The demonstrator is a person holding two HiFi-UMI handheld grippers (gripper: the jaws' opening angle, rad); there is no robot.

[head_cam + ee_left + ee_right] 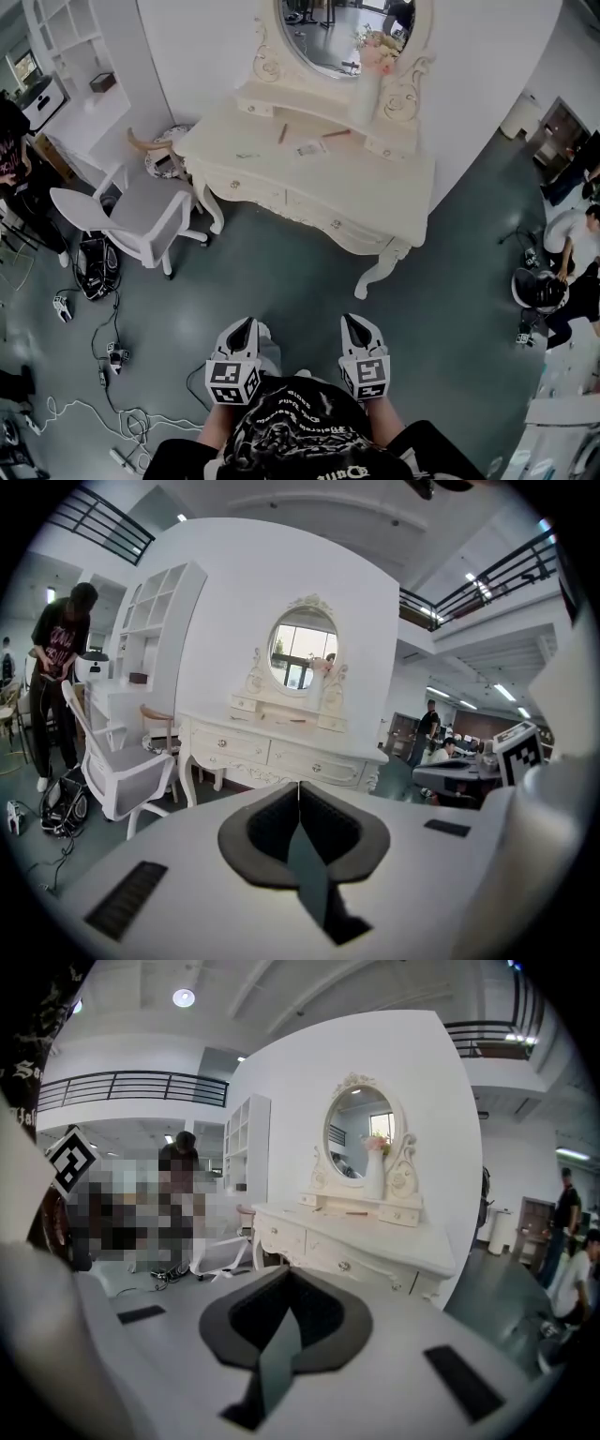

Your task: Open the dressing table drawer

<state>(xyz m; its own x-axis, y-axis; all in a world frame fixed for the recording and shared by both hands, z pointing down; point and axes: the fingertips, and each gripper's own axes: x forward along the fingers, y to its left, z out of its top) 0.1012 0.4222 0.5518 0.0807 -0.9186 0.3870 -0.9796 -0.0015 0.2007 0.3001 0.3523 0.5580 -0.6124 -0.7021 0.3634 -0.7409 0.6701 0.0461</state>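
Head view steeply down; gripper views forward, toward the same distant dressing table (375, 187).

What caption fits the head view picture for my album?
The left tool and right tool, both shut, face a white dressing table with closed drawers.

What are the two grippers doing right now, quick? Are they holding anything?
Left gripper: jaws shut, holding nothing.
Right gripper: jaws shut, holding nothing.

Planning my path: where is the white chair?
Head view, left side: the white chair stands on the floor just left of the dressing table.
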